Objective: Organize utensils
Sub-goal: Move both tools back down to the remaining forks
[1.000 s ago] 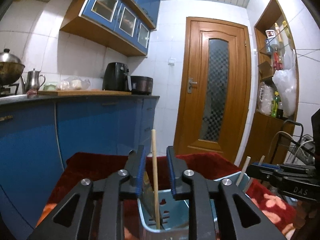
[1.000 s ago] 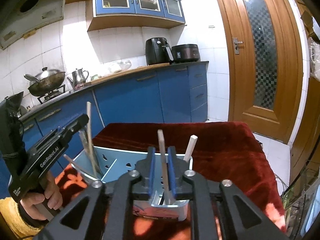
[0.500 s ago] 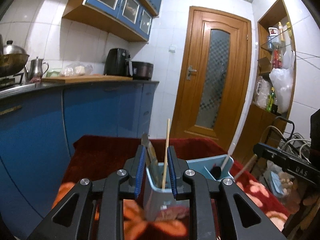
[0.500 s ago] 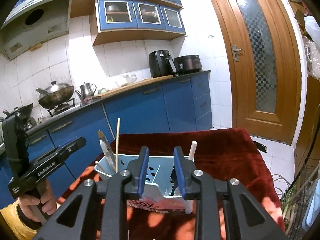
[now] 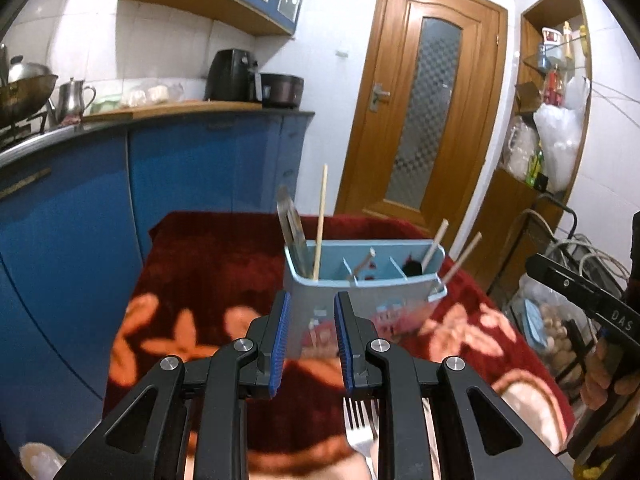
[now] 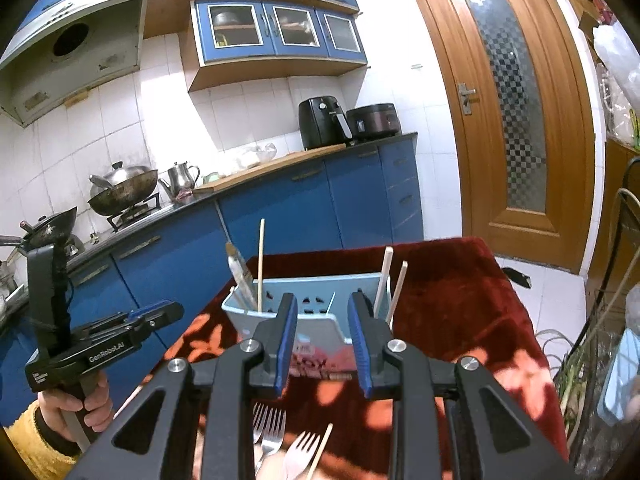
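Looking along the left gripper: jaws parted, empty, short of the blue utensil caddy on the red floral cloth. Chopstick and knives stand in the caddy's left compartment. A fork lies nearer than the caddy.

Right wrist view: right gripper empty, jaws having just been opening, just before the caddy; forks lie nearer.
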A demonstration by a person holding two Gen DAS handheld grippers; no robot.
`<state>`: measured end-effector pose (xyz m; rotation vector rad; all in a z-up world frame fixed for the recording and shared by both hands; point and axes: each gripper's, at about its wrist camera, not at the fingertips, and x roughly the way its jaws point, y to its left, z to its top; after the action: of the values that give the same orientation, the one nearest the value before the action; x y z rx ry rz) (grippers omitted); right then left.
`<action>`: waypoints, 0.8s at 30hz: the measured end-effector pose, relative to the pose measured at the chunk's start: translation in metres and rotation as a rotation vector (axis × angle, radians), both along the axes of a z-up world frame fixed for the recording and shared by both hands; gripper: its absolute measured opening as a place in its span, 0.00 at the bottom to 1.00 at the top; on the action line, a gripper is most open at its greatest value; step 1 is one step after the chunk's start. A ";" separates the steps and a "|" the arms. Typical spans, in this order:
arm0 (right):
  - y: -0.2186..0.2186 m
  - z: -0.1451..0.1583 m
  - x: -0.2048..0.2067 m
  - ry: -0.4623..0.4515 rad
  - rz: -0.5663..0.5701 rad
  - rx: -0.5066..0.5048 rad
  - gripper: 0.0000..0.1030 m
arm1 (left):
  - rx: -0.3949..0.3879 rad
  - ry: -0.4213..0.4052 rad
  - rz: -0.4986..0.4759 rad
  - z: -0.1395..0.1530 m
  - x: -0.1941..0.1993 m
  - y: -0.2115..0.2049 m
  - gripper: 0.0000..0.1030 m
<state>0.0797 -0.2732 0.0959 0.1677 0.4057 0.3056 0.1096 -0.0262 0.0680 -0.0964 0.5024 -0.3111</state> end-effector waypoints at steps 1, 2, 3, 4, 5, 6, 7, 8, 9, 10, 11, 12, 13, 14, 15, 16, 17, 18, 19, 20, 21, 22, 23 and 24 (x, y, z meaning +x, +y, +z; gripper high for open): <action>0.000 -0.003 -0.002 0.016 0.002 0.000 0.29 | 0.005 0.012 -0.004 -0.002 -0.001 -0.001 0.22; 0.001 -0.006 -0.005 0.033 0.005 0.001 0.30 | 0.009 0.025 -0.009 -0.005 -0.003 0.000 0.22; 0.000 -0.008 -0.007 0.041 0.007 0.004 0.30 | 0.015 0.044 -0.011 -0.008 -0.005 -0.001 0.22; 0.000 -0.011 -0.010 0.052 0.012 0.010 0.30 | 0.018 0.058 -0.009 -0.012 -0.008 -0.001 0.22; -0.001 -0.015 -0.012 0.063 0.020 0.021 0.30 | 0.020 0.069 -0.008 -0.014 -0.009 -0.001 0.22; -0.002 -0.016 -0.013 0.073 0.023 0.029 0.30 | 0.022 0.081 -0.007 -0.017 -0.011 -0.001 0.22; -0.002 -0.019 -0.015 0.086 0.025 0.039 0.30 | 0.023 0.092 -0.009 -0.020 -0.013 -0.002 0.22; -0.003 -0.022 -0.017 0.097 0.026 0.047 0.30 | 0.025 0.100 -0.011 -0.021 -0.014 -0.003 0.22; -0.004 -0.026 -0.020 0.107 0.026 0.052 0.30 | 0.027 0.118 -0.016 -0.025 -0.016 -0.004 0.22; -0.004 -0.029 -0.022 0.117 0.025 0.054 0.30 | 0.029 0.135 -0.023 -0.027 -0.017 -0.005 0.22; -0.005 -0.033 -0.024 0.129 0.024 0.056 0.30 | 0.033 0.150 -0.029 -0.030 -0.019 -0.006 0.22; -0.005 -0.035 -0.025 0.137 0.023 0.057 0.30 | 0.041 0.165 -0.036 -0.033 -0.021 -0.008 0.22; -0.005 -0.039 -0.028 0.147 0.023 0.059 0.30 | 0.051 0.177 -0.044 -0.036 -0.022 -0.010 0.22; -0.006 -0.042 -0.030 0.155 0.022 0.061 0.30 | 0.060 0.189 -0.051 -0.039 -0.023 -0.012 0.22; -0.008 -0.046 -0.032 0.164 0.020 0.064 0.30 | 0.069 0.205 -0.058 -0.043 -0.024 -0.015 0.22; -0.009 -0.050 -0.034 0.175 0.017 0.066 0.30 | 0.073 0.222 -0.066 -0.046 -0.025 -0.017 0.22; -0.011 -0.053 -0.035 0.186 0.013 0.068 0.30 | 0.077 0.242 -0.078 -0.050 -0.025 -0.019 0.22; -0.012 -0.056 -0.036 0.195 0.010 0.067 0.30 | 0.084 0.267 -0.093 -0.054 -0.026 -0.023 0.22; -0.014 -0.060 -0.037 0.207 0.007 0.065 0.30 | 0.094 0.284 -0.102 -0.058 -0.026 -0.026 0.22; -0.015 -0.064 -0.037 0.219 0.004 0.064 0.30 | 0.103 0.294 -0.107 -0.062 -0.027 -0.029 0.22; -0.017 -0.066 -0.038 0.225 0.004 0.064 0.30 | 0.115 0.310 -0.116 -0.066 -0.028 -0.032 0.22; -0.019 -0.070 -0.039 0.235 0.001 0.065 0.30 | 0.121 0.320 -0.121 -0.069 -0.028 -0.035 0.22; -0.021 -0.073 -0.040 0.244 -0.003 0.066 0.30 | 0.125 0.336 -0.128 -0.072 -0.028 -0.037 0.22; -0.023 -0.076 -0.041 0.252 -0.007 0.067 0.30 | 0.125 0.359 -0.135 -0.076 -0.027 -0.040 0.22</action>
<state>0.0385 -0.2967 0.0194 0.2751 0.6444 0.2922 0.0826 -0.0657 -0.0079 0.0048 0.8854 -0.3964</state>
